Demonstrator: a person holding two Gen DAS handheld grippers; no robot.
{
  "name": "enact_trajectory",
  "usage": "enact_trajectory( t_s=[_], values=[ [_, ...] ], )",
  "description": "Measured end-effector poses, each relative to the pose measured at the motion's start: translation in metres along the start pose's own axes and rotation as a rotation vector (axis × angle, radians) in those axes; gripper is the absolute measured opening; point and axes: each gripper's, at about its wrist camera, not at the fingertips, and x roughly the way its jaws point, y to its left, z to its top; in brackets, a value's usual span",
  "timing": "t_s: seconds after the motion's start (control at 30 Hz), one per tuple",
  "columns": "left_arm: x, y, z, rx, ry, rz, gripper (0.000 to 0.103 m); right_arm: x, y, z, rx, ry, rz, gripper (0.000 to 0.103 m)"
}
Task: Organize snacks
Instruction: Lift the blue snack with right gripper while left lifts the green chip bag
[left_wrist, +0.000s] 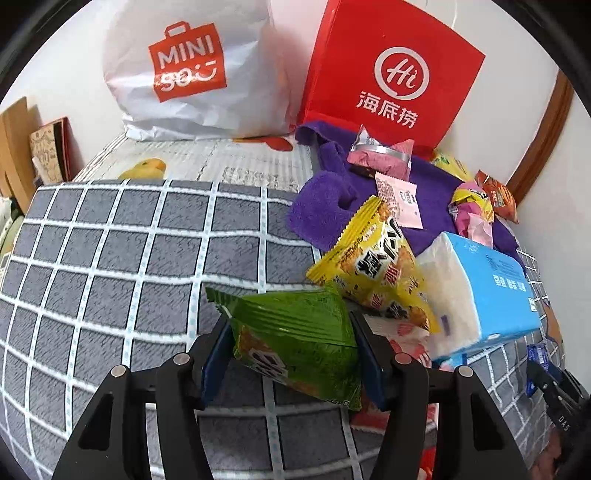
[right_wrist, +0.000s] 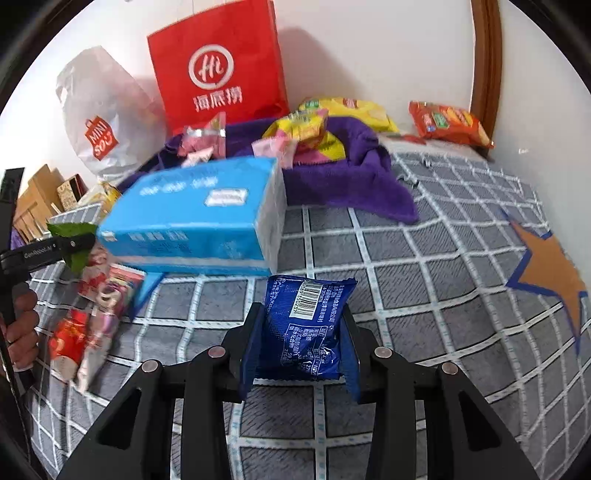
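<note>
Grey bedding with a white grid (left_wrist: 110, 258) covers the bed that carries everything, with a white wall behind. Against that wall, well ahead of both claws, lean a white shopping bag (left_wrist: 184, 70) and a red paper bag (left_wrist: 391, 74), likely standing up so snacks can be dropped into them

Left claw (left_wrist: 293, 354) is closed on a green snack packet (left_wrist: 295, 343), pinched across its width so the packet hangs clear of the bedding. Just ahead and to its right lies a yellow snack packet (left_wrist: 373, 258) touching a blue tissue pack (left_wrist: 480, 288); beyond them a purple towel (left_wrist: 325, 206) holds small pink packets (left_wrist: 380, 158), seemingly a heap not yet sorted

Right claw (right_wrist: 301, 343) grips a blue snack packet (right_wrist: 308, 328), barcode side up, lifted above the bedding. The tissue pack sits just ahead to its left, and an orange snack packet (right_wrist: 448, 123) lies far ahead to its right near the wall. Both packets appear held ready for carrying to a sorting spot; which one cannot be told
</note>
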Motion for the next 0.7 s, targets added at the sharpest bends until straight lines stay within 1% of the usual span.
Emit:
enact_trajectory(
  t_s=[0.07,0.13,0.27,0.4,0.47,0.53,0.7],
  values=[
    [-0.008,-0.004,0.0,-0.003,0.02,-0.034,0.058,-0.01,0.001,0.005,-0.005,-0.011,-0.003,0.039],
    [-0.016,-0.01,-0.001,0.011,0.019,-0.046,0.058,-0.017,0.001,0.009,-0.007,-0.024,-0.014,0.039],
    [-0.04,-0.037,-0.006,0.091,-0.004,-0.056,0.058,-0.025,0.001,0.021,0.011,-0.039,0.003,0.039],
    [-0.055,-0.062,-0.004,0.128,-0.002,-0.093,0.058,-0.032,0.005,0.034,-0.005,-0.049,0.004,0.039],
    [-0.06,-0.077,0.001,0.149,0.005,-0.129,0.058,-0.035,0.008,0.043,-0.014,-0.055,-0.006,0.039],
    [-0.064,-0.091,0.008,0.172,0.002,-0.142,0.058,-0.039,0.01,0.055,-0.012,-0.06,-0.005,0.039],
    [-0.073,-0.114,0.031,0.188,-0.003,-0.183,0.058,-0.047,0.017,0.083,-0.011,-0.092,0.001,0.039]
  ],
)
